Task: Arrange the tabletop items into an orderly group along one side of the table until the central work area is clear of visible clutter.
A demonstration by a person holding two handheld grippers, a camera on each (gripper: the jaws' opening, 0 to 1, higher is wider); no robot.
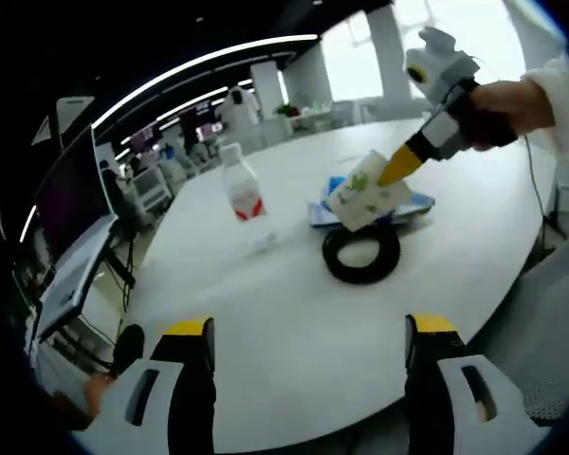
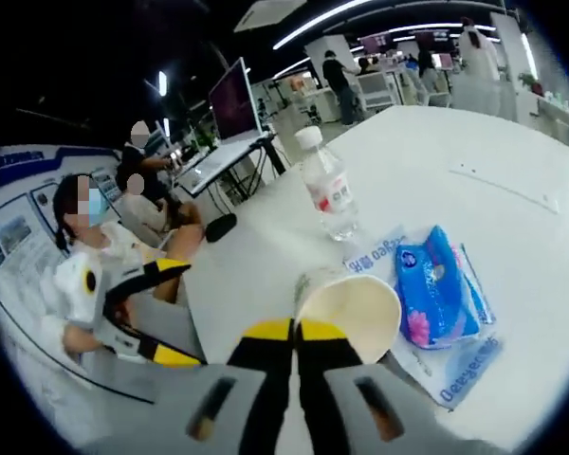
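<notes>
My right gripper (image 2: 294,334) is shut on the rim of a white paper cup (image 2: 349,308) and holds it tilted above the white table (image 2: 512,152). In the left gripper view, the same cup (image 1: 365,192), printed with green, hangs from the right gripper (image 1: 396,171) over a black ring (image 1: 362,254). A clear water bottle (image 1: 242,194) with a red label stands upright left of the ring. A blue tissue packet (image 2: 436,284) lies on a flat printed bag (image 2: 460,370). My left gripper (image 1: 310,332) stands open over the near table edge, nothing between its jaws.
The bottle (image 2: 327,185) stands beyond the cup. The left gripper (image 2: 171,313) shows at the table's left edge, a masked person (image 2: 76,275) seated behind it. Desks with monitors (image 2: 229,100) stand past the table. A small black object (image 2: 220,226) lies near that edge.
</notes>
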